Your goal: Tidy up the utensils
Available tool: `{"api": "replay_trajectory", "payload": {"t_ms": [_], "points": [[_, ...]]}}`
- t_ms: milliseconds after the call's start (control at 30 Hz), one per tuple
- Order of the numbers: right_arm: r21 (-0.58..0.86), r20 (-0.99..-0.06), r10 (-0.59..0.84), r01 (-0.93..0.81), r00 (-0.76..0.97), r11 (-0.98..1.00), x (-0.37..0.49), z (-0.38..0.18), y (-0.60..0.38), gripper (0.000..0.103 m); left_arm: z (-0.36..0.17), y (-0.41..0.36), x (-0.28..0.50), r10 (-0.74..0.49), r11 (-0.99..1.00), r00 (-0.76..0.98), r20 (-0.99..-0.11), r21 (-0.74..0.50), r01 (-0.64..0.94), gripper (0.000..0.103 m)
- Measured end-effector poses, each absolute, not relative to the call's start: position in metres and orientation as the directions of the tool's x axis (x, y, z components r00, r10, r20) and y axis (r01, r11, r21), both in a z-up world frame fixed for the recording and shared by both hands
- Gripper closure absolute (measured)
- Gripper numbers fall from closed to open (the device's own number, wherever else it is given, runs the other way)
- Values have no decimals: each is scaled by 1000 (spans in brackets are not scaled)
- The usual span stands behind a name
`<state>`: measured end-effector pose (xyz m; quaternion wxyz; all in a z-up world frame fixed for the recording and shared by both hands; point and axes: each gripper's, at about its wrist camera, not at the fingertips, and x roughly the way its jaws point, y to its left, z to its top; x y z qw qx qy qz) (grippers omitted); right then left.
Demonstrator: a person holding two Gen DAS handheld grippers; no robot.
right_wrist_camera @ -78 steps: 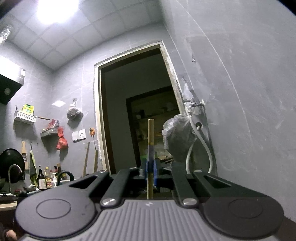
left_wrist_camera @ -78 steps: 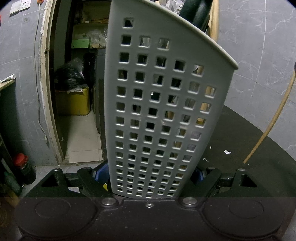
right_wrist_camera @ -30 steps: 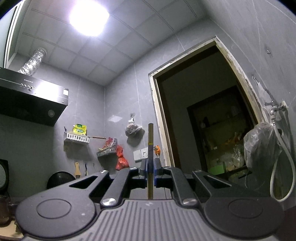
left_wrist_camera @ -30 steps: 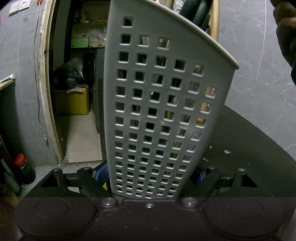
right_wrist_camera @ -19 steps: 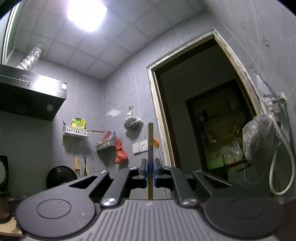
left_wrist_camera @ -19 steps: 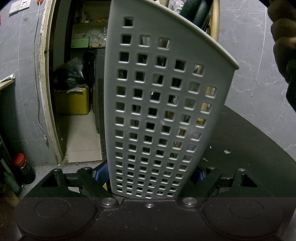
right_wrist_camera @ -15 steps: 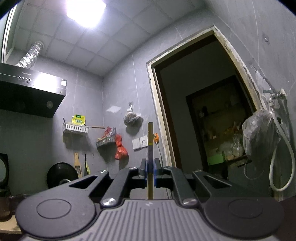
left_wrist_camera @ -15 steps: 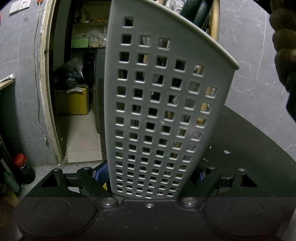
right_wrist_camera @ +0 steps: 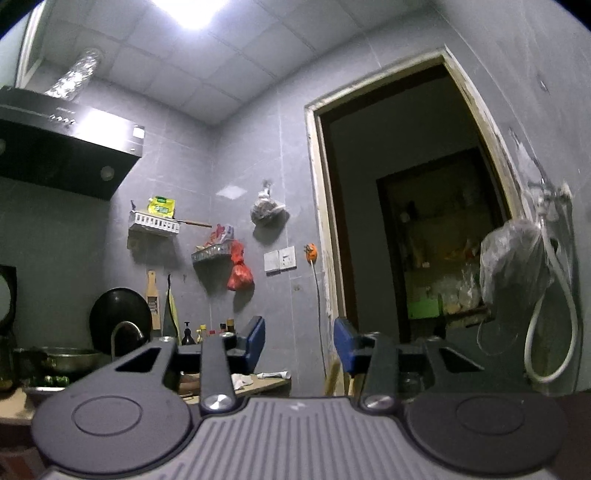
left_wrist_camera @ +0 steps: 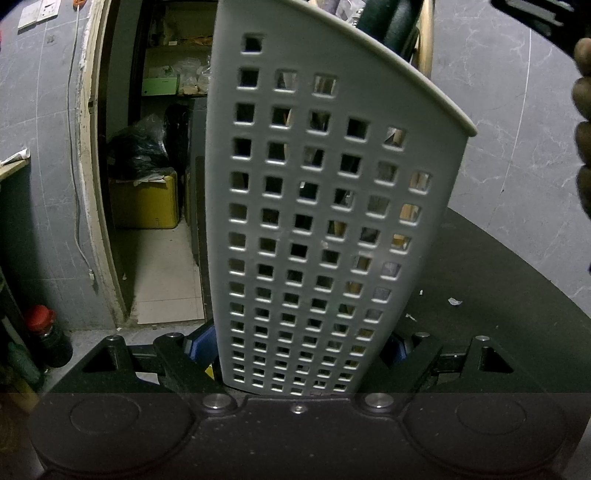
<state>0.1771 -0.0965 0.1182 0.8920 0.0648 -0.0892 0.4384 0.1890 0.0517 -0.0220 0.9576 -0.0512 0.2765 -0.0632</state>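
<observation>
My left gripper [left_wrist_camera: 299, 350] is shut on the base of a tall grey perforated utensil holder [left_wrist_camera: 317, 206], which stands upright on a black table [left_wrist_camera: 491, 295]. Wooden sticks [left_wrist_camera: 424, 48] and a dark handle [left_wrist_camera: 391, 18] poke out of its top; more utensils show through the holes. My right gripper [right_wrist_camera: 299, 345] is open and empty, its blue pads [right_wrist_camera: 256, 341] spread apart, pointing up at the wall and doorway. The hand holding the right gripper [left_wrist_camera: 583, 122] shows at the right edge of the left wrist view, above the holder's rim.
An open doorway [left_wrist_camera: 155, 166] with a yellow box and shelves lies behind the holder. A red-capped bottle [left_wrist_camera: 48, 332] stands low at the left. The right wrist view shows a range hood [right_wrist_camera: 62, 147], wall racks [right_wrist_camera: 155, 221], a black pan [right_wrist_camera: 118, 321] and a hose [right_wrist_camera: 550, 332].
My right gripper has opened and the wooden chopstick it held is gone from its jaws. The right hand has moved nearer above the holder. The left gripper and holder have not moved.
</observation>
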Motion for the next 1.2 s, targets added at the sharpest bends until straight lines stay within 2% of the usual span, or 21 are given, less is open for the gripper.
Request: {"api": "replay_trajectory", "payload": {"t_ms": [33, 167, 267, 333, 400, 733, 967, 1200], "points": [[33, 223, 769, -793, 599, 608, 174, 119, -98, 45, -22, 52, 189, -148, 987, 839, -524, -131, 92, 17], [22, 249, 756, -784, 606, 621, 163, 122, -107, 33, -22, 51, 189, -145, 988, 839, -525, -127, 91, 17], [29, 270, 740, -774, 616, 633, 154, 122, -116, 19, -22, 51, 189, -149, 987, 839, -523, -133, 92, 17], [36, 278, 726, -762, 629, 646, 147, 122, -123, 5, -22, 51, 189, -154, 986, 839, -522, -140, 94, 16], [43, 276, 703, -739, 655, 672, 137, 120, -131, 1, -21, 52, 188, -159, 985, 842, -516, -145, 97, 14], [52, 183, 587, -604, 789, 795, 87, 93, -162, 0, -20, 46, 168, -168, 985, 851, -497, -126, 121, 1], [228, 54, 528, -525, 847, 820, 71, 55, -180, 0, -21, 45, 140, -136, 991, 855, -500, -85, 108, 1], [311, -71, 441, -400, 895, 862, 55, 34, -198, 0, -11, 47, 101, -104, 994, 883, -458, -63, 85, 1]]}}
